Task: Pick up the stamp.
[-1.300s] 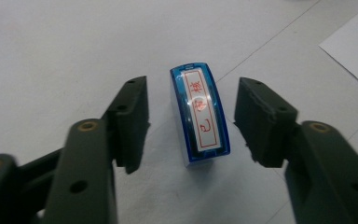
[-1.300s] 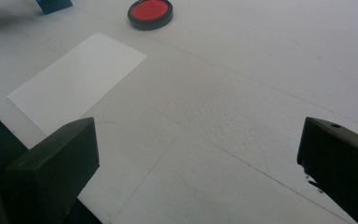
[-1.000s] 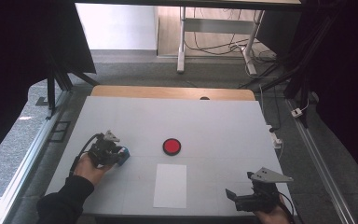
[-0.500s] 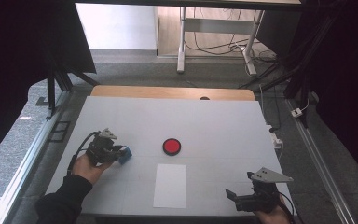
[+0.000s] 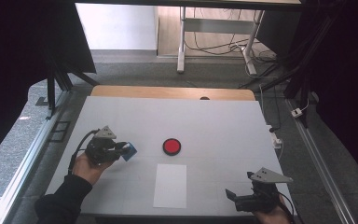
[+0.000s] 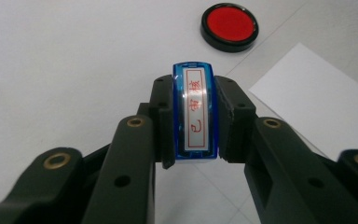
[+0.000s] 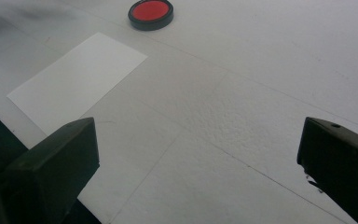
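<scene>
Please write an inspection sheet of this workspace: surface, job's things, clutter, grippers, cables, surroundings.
Surface: white table, wooden strip along its far edge.
Job's things: blue stamp with red characters; red ink pad, open; white paper sheet lying flat.
Clutter: nothing seen.
Grippers: left gripper shut on the stamp, held left of the pad; right gripper open, at the near right corner.
Cables: black cable looping from the left gripper.
Surroundings: cables on the floor beyond the table.

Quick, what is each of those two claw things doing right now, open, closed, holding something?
Left gripper: closed on a blue stamp, one jaw on each side.
Right gripper: open, jaws wide apart, holding nothing.
</scene>
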